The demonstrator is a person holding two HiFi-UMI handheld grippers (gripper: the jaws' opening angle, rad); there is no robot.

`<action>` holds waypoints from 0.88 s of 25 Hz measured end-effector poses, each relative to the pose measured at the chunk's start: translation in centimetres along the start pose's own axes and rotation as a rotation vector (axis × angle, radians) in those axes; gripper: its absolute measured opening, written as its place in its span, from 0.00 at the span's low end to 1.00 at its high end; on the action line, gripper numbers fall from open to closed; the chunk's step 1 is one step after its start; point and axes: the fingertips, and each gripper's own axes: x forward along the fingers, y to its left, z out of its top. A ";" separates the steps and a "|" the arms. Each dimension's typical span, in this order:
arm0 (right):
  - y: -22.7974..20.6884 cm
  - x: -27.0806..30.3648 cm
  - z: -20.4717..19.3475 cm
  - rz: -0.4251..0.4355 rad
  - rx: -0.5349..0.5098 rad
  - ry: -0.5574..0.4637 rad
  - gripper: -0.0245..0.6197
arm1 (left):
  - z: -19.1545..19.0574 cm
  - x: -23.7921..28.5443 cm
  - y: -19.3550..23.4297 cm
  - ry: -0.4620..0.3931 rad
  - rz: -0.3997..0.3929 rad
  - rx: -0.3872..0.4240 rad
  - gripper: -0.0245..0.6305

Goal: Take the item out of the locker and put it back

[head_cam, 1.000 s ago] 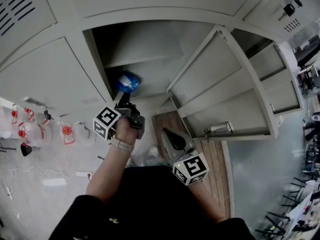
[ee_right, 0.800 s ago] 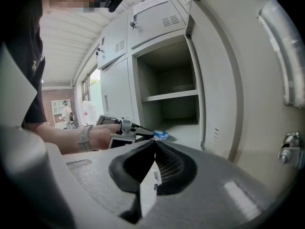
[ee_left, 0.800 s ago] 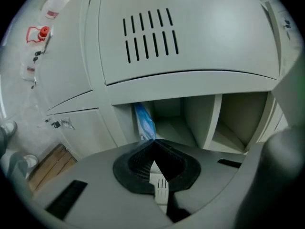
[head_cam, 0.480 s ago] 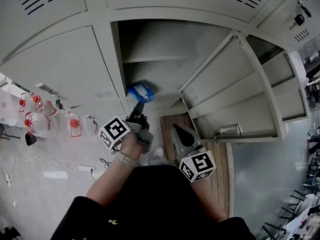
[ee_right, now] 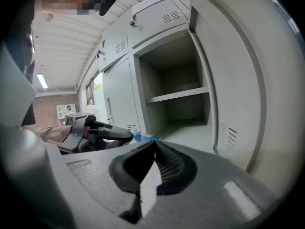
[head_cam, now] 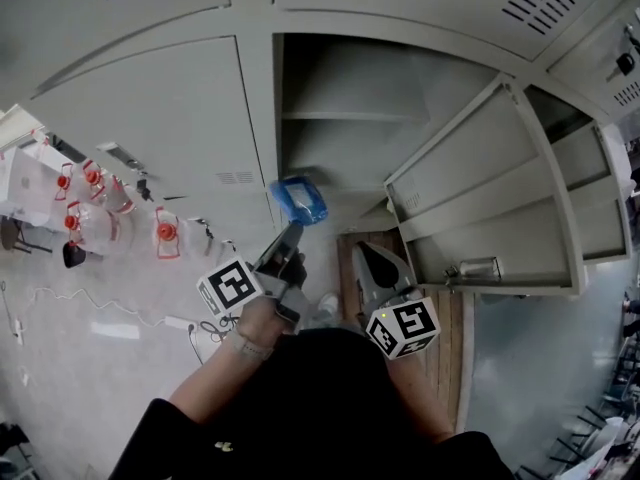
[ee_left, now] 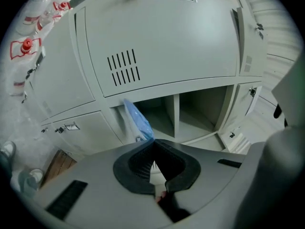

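Packet (head_cam: 299, 200) gripped by left gripper (head_cam: 292, 228) near locker (head_cam: 340, 78) sill; door (head_cam: 480, 178) wide open.

top (head_cam: 300, 408) black | wristband (head_cam: 245, 345) pale | left tongs (head_cam: 296, 227), right tongs (head_cam: 359, 251) grey | marker cubes (head_cam: 232, 286) black-white

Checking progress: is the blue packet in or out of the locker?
Out: the blue packet, pinched by the left tool, hangs clear before the open locker.
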 end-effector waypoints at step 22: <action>5.8 5.2 1.6 0.203 -0.037 -0.011 0.03 | 9.2 -13.5 -0.6 -0.307 0.034 0.094 0.06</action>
